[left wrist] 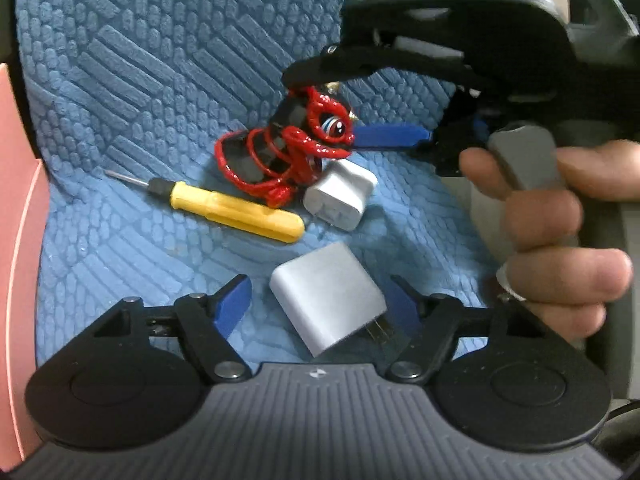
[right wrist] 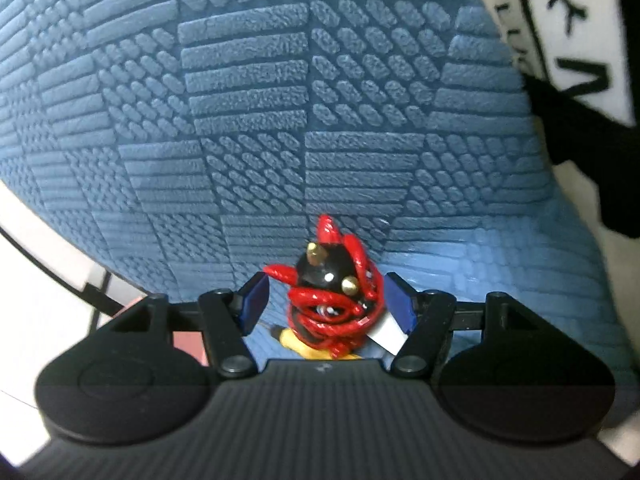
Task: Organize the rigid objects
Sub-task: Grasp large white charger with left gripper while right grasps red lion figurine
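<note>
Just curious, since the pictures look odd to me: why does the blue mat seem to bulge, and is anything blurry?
Left wrist view: the fisheye lens bows the blue mat; the grey charger looks slightly smeared. Right wrist view: the mat balloons, the red-and-black figurine is soft.

Partly hidden: yellow screwdriver (right wrist: 316,350) & white adapter (right wrist: 386,334) behind red-black figurine (right wrist: 334,304) in right wrist view; pink bin (left wrist: 18,200) cut by left edge.

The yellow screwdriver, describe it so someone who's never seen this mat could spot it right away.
On the blue textured mat, a small cluster of things lies near the middle. The yellow screwdriver lies flat at its left edge, thin metal tip pointing away from the cluster. It is the only long, thin, yellow thing there.
</note>
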Demonstrator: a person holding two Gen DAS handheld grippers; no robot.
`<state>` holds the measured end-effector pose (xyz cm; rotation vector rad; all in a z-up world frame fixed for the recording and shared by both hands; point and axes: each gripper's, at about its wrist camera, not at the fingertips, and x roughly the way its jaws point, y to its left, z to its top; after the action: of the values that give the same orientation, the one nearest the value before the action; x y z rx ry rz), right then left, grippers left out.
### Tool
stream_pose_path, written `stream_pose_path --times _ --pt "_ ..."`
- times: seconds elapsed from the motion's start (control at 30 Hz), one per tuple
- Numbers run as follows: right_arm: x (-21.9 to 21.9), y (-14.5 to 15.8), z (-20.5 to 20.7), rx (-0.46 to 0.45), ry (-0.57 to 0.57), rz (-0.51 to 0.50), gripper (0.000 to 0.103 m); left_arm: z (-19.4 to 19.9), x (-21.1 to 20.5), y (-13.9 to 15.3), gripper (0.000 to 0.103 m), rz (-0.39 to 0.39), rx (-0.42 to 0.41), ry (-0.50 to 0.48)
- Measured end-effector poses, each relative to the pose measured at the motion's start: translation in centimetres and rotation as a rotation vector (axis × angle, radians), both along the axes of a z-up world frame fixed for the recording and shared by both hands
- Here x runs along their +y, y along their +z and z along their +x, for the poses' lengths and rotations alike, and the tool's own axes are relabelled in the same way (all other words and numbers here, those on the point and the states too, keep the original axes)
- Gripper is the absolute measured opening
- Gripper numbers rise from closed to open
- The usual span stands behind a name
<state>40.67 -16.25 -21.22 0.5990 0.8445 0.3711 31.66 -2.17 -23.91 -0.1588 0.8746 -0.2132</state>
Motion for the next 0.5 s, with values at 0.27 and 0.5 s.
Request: stream_pose_path --times 0.27,0.5 --pt "1.4 -1.5 2.2 0.037 0.052 -0.062 0.064 0.3 1.1 -0.6 0.077 -0.07 0.016 0.007" --pt "2.1 -0.8 2.4 0.013 0.085 -0.109 0.06 0.5 1.2 -1.0 0.077 -0.1 0.017 0.014"
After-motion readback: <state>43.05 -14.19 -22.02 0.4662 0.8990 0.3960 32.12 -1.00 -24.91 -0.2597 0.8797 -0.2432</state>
